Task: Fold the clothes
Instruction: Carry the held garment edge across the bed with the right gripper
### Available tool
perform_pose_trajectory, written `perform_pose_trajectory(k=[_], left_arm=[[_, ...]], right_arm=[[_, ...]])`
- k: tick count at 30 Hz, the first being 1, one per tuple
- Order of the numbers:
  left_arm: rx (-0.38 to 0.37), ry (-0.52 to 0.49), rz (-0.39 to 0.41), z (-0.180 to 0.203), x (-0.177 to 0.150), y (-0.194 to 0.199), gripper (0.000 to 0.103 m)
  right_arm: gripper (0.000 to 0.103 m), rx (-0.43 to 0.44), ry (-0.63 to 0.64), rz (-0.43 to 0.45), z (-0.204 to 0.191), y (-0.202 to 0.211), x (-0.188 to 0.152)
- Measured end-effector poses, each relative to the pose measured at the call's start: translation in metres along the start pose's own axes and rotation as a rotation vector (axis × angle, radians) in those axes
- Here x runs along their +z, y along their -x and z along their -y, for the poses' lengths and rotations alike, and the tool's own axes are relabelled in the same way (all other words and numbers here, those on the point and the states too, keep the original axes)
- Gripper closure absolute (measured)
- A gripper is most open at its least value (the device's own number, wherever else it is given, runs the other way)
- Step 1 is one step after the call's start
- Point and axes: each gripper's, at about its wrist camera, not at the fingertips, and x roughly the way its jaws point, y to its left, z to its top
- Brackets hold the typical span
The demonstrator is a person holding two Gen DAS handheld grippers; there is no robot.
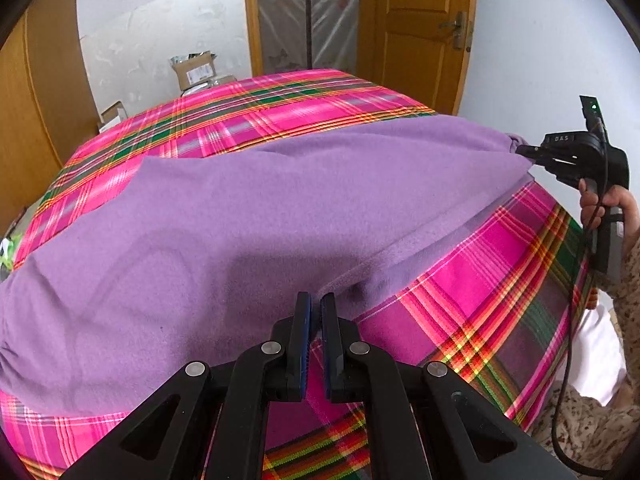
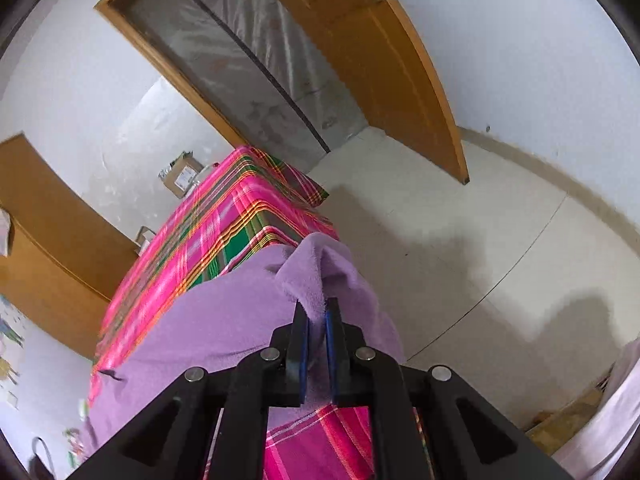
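Two hand-held grippers work on one purple garment (image 1: 248, 208) spread over a surface covered by a pink plaid cloth (image 1: 256, 108). Left gripper (image 1: 316, 306): its blue-padded fingers (image 1: 304, 340) stand nearly together at the garment's near edge, close to the near right corner of the surface; a fold of purple fabric meets the tips, but whether the pads actually pinch it cannot be told from this view. Right gripper (image 2: 318, 312), also visible in the left wrist view at the far right edge of the surface (image 1: 528, 152): its fingers (image 2: 332, 344) are closed on a bunched corner of the garment, which rises in a peak between the pads and drapes over that edge. A person's hand (image 1: 608, 208), in a patterned sleeve (image 1: 624, 280), grips the handle of the right gripper. The garment lies mostly flat across the middle of the surface, its far border short of the far edge, leaving a band of plaid exposed there. Beyond stand a wooden door (image 1: 416, 28) and cardboard boxes (image 1: 194, 70) by the white wall.
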Motion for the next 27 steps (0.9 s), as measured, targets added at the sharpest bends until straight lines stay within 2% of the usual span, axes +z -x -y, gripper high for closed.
perform_pose_trajectory(k=[4,13,17,22,27], left_arm=[[0.002,0.001,-0.001,0.000,0.000,0.000,0.098],[-0.002,0.007,-0.003,0.000,0.003,0.001,0.098],[-0.004,0.011,0.002,0.001,0.005,0.002,0.098],[-0.019,0.012,0.016,0.003,0.010,0.010,0.095],[-0.105,0.009,0.036,0.008,0.018,0.022,0.088]], right_arm=[[0.095,0.028,-0.096,-0.015,0.014,0.003,-0.003],[0.089,0.076,-0.187,-0.008,0.029,0.011,-0.009],[0.079,0.076,-0.153,0.017,0.023,0.015,-0.003],[0.078,0.065,-0.107,0.070,0.015,0.023,0.016],[0.068,0.057,-0.102,0.001,0.017,0.008,0.041]])
